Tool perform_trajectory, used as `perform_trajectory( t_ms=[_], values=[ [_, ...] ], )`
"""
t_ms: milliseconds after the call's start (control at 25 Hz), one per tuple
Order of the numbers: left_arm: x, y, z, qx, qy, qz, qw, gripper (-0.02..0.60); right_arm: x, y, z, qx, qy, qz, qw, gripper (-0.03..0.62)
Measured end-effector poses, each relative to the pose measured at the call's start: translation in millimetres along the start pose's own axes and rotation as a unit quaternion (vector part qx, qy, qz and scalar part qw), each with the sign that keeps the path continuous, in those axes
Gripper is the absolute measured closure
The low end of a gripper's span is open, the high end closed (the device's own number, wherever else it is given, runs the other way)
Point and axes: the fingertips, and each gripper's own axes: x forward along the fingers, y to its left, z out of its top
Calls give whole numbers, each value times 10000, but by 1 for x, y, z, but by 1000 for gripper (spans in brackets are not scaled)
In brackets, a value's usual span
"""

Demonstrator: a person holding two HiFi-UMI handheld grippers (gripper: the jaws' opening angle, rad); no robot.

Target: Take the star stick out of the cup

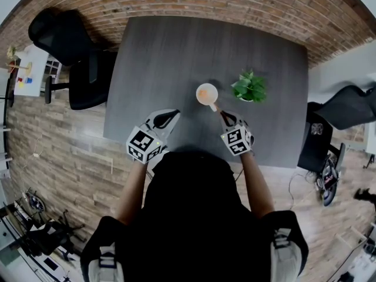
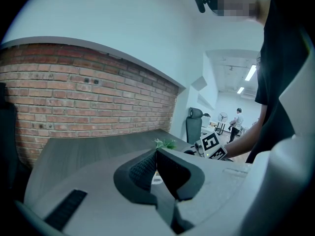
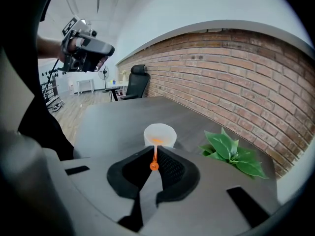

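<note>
The right gripper reaches down over the near part of the dark grey table towards the cup, a pale, open-topped cup that stands upright near the table's middle. Its jaws are drawn in almost together and clamp the thin orange star stick between their tips. The stick runs up from a small round knob, which sits in the gap just behind the pads, and over the cup's near rim, so its far end lies inside the cup among something orange; the star itself cannot be made out. In the head view the stick shows as a short orange line that joins the cup's rim to the gripper's tips. The left gripper is held above the table's near left part, well apart from the cup, with its jaws brought together tip to tip and nothing between them. A small green plant stands just to the right of the cup, close but not touching it. A black office chair stands off the table's left side, on the wood floor beside the brick wall.
</note>
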Motion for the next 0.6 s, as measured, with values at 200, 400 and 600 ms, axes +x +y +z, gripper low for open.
perform_trajectory(
  t_ms=[200, 400, 600],
  values=[
    [1, 0, 1, -14, -10, 21, 10000, 578, 0, -1, 1, 47, -27, -20, 10000, 579],
    [2, -1, 3, -6, -43, 32, 10000, 578, -1, -2, 1, 53, -46, -24, 10000, 579],
    [3, -3, 3, -8, -49, 47, 10000, 580, -3, -3, 1, 73, -73, -11, 9999, 579]
  ],
)
